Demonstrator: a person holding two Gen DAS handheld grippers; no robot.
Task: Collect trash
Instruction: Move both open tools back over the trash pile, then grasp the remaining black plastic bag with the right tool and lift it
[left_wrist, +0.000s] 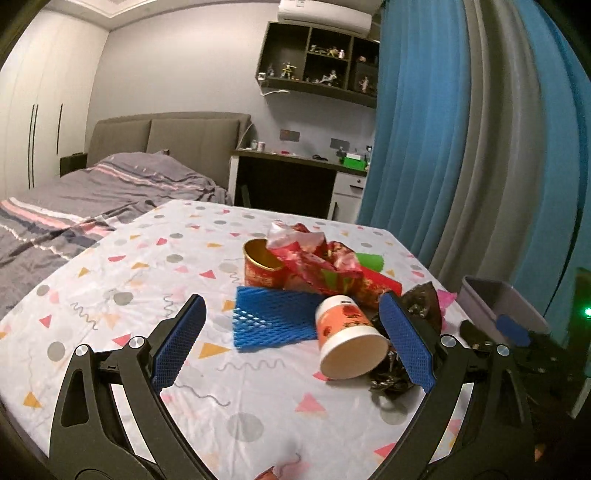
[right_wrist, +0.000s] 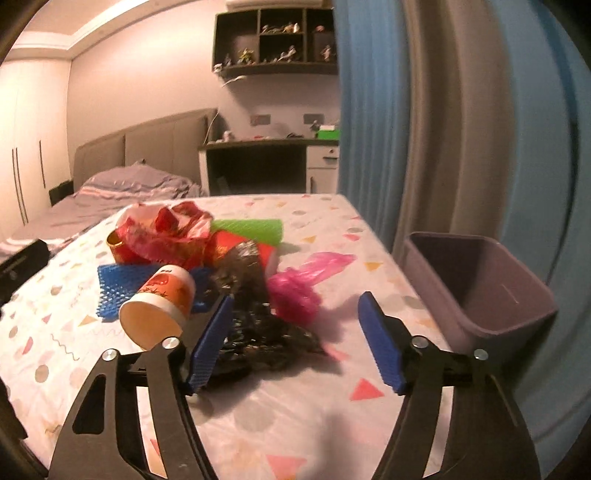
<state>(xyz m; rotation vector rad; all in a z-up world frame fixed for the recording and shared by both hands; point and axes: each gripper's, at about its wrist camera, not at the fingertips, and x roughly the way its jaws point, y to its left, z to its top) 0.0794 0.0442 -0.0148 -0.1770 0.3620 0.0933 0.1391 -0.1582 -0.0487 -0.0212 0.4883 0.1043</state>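
Observation:
A trash pile lies on the patterned table (left_wrist: 122, 280): a paper cup (left_wrist: 345, 338) on its side, a blue foam net (left_wrist: 273, 317), a red-gold can (left_wrist: 262, 267), crumpled red wrappers (left_wrist: 314, 258), a green foam net (right_wrist: 251, 229), a black crumpled bag (right_wrist: 258, 314) and a pink plastic bag (right_wrist: 299, 288). My left gripper (left_wrist: 295, 341) is open, just before the cup and blue net. My right gripper (right_wrist: 295, 341) is open, with the black bag between its fingers. The cup also shows in the right wrist view (right_wrist: 159, 306).
A grey-purple bin (right_wrist: 480, 284) stands at the table's right edge, also showing in the left wrist view (left_wrist: 506, 306). Blue and grey curtains (left_wrist: 461, 147) hang behind it. A bed (left_wrist: 92, 195) lies to the left, and a desk (left_wrist: 295, 177) stands beyond.

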